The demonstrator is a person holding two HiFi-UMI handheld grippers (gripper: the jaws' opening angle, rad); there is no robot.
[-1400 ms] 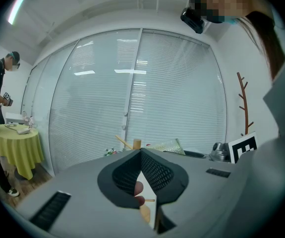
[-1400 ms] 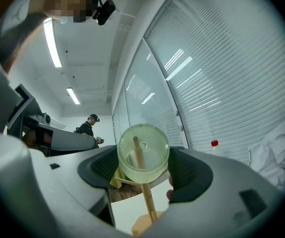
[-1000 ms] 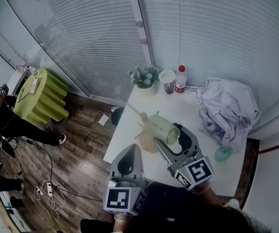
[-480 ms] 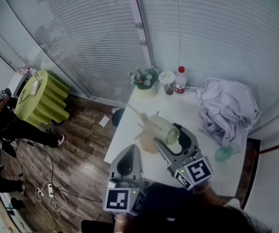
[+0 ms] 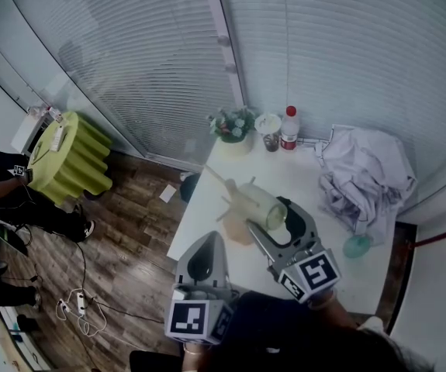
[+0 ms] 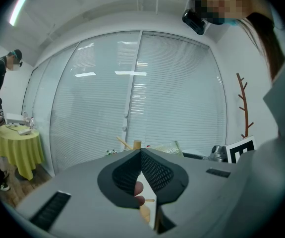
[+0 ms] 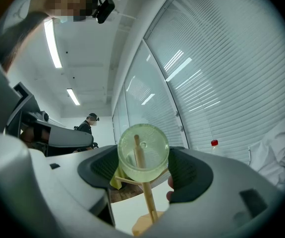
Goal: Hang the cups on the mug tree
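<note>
Right gripper view shows the right gripper (image 7: 144,165) with its fingers closed on a pale green cup (image 7: 143,148), which lies on its side with the wooden stem of the mug tree (image 7: 150,202) rising in line with it. Head view places that cup against the mug tree's pegs near the left edge of the white counter (image 5: 300,180), while a second, teal cup (image 5: 357,246) stands well apart, just beside a crumpled cloth (image 5: 366,173). The left gripper (image 6: 141,151) hangs by the counter's near edge, its fingers pressed together with nothing between them.
</note>
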